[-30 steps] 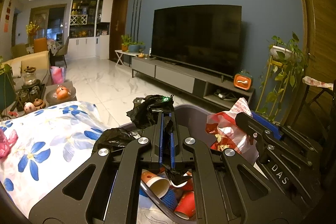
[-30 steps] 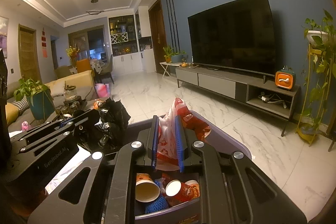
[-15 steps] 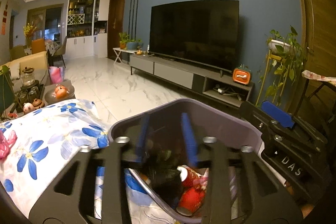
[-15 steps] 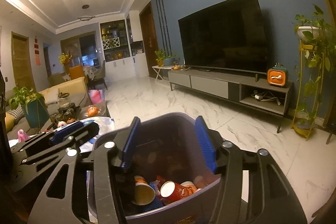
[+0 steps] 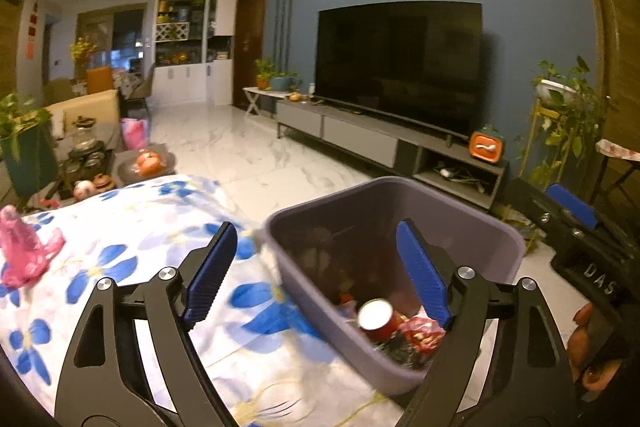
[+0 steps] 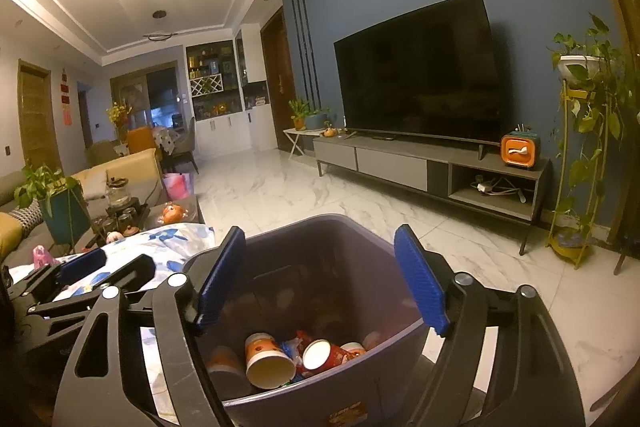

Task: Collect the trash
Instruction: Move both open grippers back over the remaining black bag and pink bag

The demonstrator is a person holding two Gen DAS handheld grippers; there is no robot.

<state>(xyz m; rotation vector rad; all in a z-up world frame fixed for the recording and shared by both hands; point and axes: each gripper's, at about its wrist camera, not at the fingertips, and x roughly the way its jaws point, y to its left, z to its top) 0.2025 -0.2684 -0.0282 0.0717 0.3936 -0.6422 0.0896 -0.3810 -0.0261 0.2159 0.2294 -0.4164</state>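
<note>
Trash (image 6: 280, 355), cups and wrappers, sits heaped in the purple bin (image 6: 320, 223) by the floral-clothed tabletop (image 5: 132, 227). Left gripper (image 5: 316, 275) hangs over the bin's near rim, jaws spreading, nothing between them. Right gripper (image 6: 320, 283) above the bin, jaws widening too, empty.

Matt grey plastic bin (image 6: 372, 393); floral cloth cover (image 5: 132, 227); glossy marble floor (image 6: 304, 195)
</note>
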